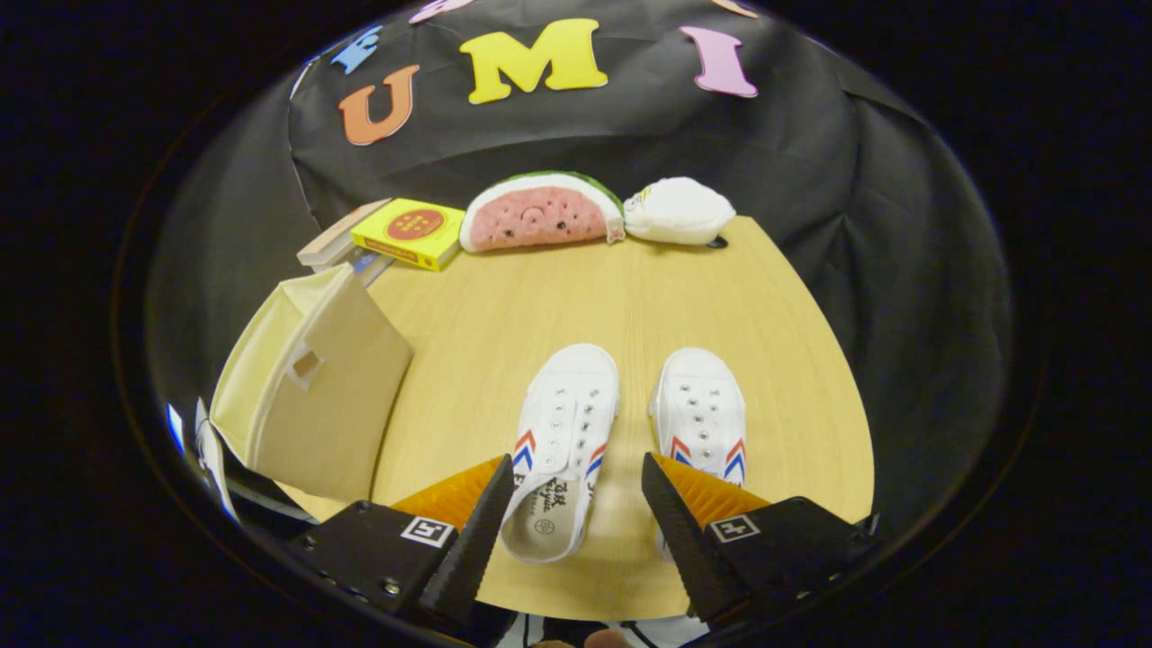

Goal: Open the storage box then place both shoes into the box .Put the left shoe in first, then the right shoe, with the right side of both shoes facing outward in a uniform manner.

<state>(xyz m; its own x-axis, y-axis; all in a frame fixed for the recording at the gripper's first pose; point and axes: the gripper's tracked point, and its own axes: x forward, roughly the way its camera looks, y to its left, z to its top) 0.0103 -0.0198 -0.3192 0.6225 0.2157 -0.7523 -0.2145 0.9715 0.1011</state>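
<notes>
We're looking at a staged recording booth, not a real home: black cloth wall (576, 135) draped behind a small wooden bench (630, 306), with props lined up upper centre, a watermelon plush (540, 216) and a yellow box (409, 232).

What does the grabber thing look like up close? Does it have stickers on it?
The gripper has two wedge-shaped fingers with ridged inner faces, set on black blocky mounts held with small screws. Each mount carries a square black-and-white marker tag, like a sticker.
</notes>
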